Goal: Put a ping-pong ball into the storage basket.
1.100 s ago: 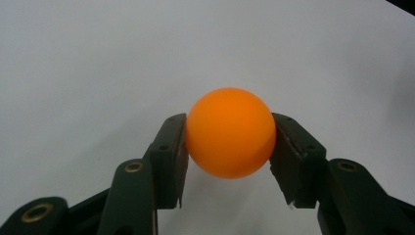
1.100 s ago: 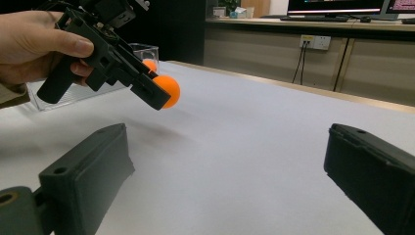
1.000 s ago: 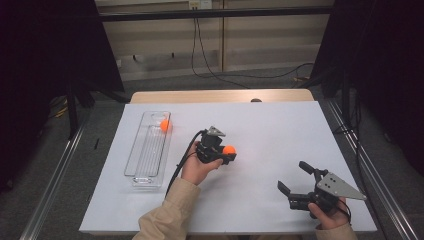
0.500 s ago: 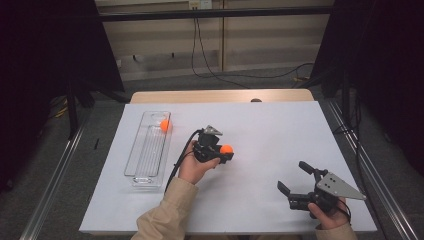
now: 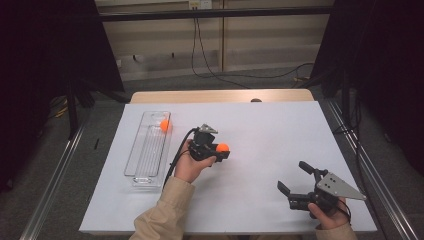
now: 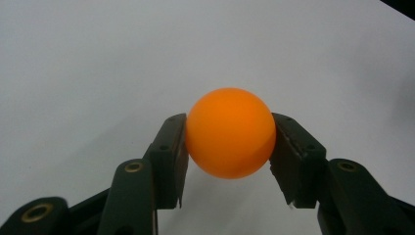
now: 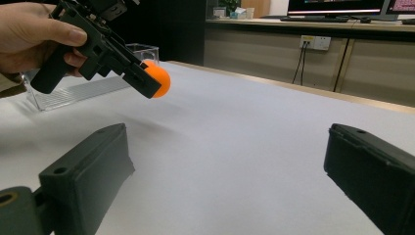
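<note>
- Two orange balls are on show: one ball [image 5: 223, 147] pinched in the left gripper [image 5: 220, 151], a second ball [image 5: 164, 125] lying in the clear tray [image 5: 145, 176] at its far end.
- Left gripper's jaws press on the held ball from both sides (the left gripper view shows the pads hard against its flanks), and the ball [image 6: 230, 132] sits above bare white table [image 5: 270, 130], clear of the surface.
- From the right gripper view, the same ball [image 7: 159, 79] hangs at the tip of the left gripper [image 7: 147, 83], lifted off the table with a faint shadow beneath; the person's left hand [image 7: 36, 34] wraps the handle.
- Held ball is to the right of the tray, near it but not over it.
- Right gripper [image 5: 296, 179] rests low at the near right of the table, well apart from the ball, its jaws spread wide with nothing between them.
- Right hand [image 5: 327, 216] grips it from below, the grey three-cornered plate on top.
</note>
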Action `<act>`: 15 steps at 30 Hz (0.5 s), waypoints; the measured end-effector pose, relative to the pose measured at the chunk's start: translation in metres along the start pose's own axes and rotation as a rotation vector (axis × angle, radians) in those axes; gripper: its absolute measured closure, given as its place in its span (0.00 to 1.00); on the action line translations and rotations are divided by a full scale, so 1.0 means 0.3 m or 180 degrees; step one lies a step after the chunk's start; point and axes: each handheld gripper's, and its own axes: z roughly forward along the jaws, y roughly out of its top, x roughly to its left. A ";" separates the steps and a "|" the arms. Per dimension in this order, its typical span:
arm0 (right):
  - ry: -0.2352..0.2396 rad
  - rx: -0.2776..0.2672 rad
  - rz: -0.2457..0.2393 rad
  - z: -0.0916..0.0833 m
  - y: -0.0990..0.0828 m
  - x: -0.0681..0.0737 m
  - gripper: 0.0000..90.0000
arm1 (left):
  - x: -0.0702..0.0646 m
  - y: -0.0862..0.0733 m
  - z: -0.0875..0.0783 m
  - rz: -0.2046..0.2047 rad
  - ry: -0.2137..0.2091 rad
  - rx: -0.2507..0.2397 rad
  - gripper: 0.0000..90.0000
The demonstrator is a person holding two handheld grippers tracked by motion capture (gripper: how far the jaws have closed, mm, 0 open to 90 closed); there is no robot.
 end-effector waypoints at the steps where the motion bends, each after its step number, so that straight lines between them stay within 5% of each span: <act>1: 0.0000 0.0000 0.0000 0.000 0.000 0.000 0.03 | 0.000 0.000 0.000 0.0000 0.0000 0.0000 0.57; 15: 0.0006 0.0004 -0.0002 0.001 0.000 0.000 0.03 | 0.023 -0.002 -0.026 -0.0047 0.0046 -0.0022 0.57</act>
